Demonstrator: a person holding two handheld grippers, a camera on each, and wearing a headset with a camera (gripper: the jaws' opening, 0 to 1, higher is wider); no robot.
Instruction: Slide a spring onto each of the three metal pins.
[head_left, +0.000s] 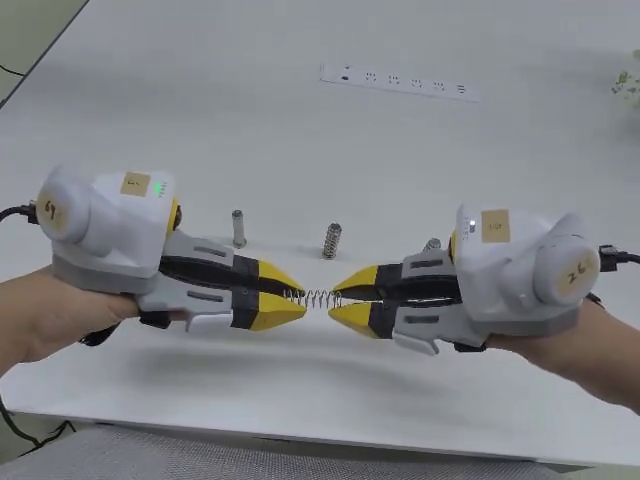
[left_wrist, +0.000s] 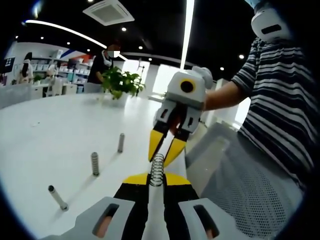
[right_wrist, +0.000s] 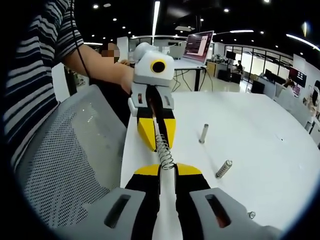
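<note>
Steel coil spring (head_left: 317, 297), loose. In the head view it is hanging level above the white tabletop (head_left: 300, 120), between the white-and-yellow left gripper (head_left: 298, 297) and the matching right gripper (head_left: 338, 300). Each is taking one end, probably to re-seat the hold before threading. Standing behind: a bare grey metal pin (head_left: 238, 228), a second pin (head_left: 331, 240) already wearing its spring, and a third pin (head_left: 432, 244) peeking past the right gripper.

Left gripper view: the left jaws are clamping the near end.

Right gripper view: the right jaws are pinching the opposite end, and the spring is lying along their line, ready for aiming.
</note>
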